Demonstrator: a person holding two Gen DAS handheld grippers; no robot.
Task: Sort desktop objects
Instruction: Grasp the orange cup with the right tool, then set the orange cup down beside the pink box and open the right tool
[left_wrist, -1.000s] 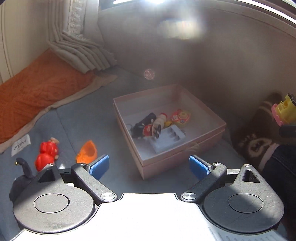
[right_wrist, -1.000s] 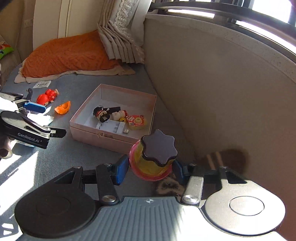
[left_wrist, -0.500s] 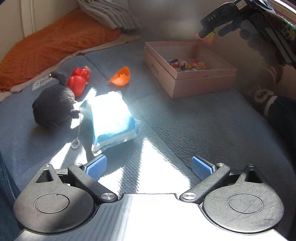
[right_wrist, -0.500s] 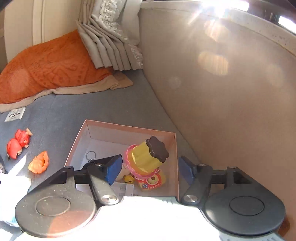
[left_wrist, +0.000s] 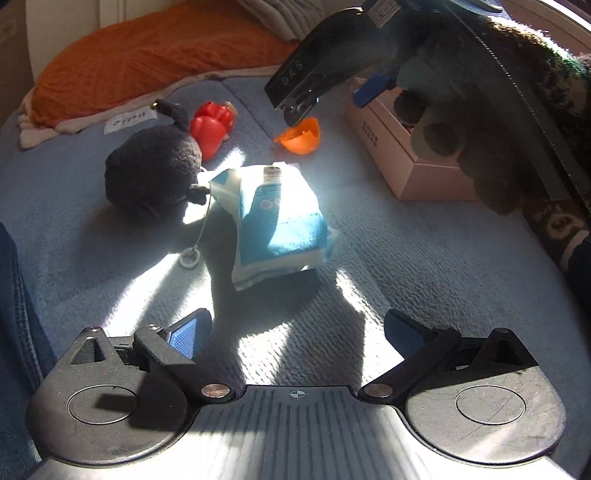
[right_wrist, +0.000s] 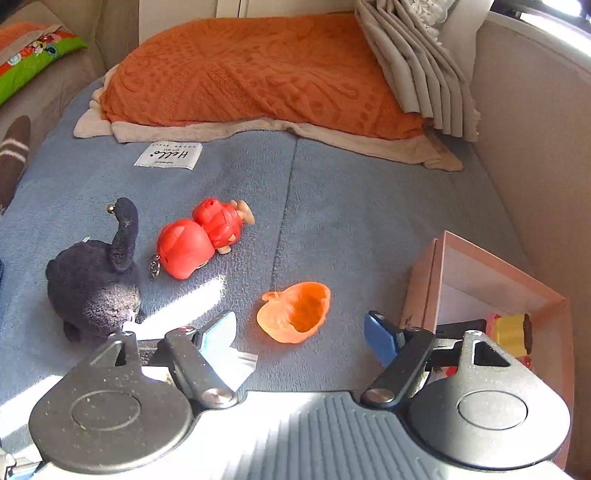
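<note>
Colours here: blue fuzzy blanket (right_wrist: 351, 221) underneath, orange textured throw (right_wrist: 251, 70) at the back, a bright red figure toy (right_wrist: 201, 240), a translucent orange shell (right_wrist: 295, 312), a black plush (right_wrist: 92, 288), a pale pink box (right_wrist: 491, 273) and a blue-and-white tissue pack (left_wrist: 277, 218).

Left claw (left_wrist: 297, 334): black linkage arms with blue pads, brass-coloured pivot screws, two round black discs, a ribbed grey body bearing a small crosshair mark. Right claw (right_wrist: 299, 330): same build, blue-padded fingers, silver pivot screws, white lettering along its black side. Fuzzy dark glove on right hand (left_wrist: 476, 122).
</note>
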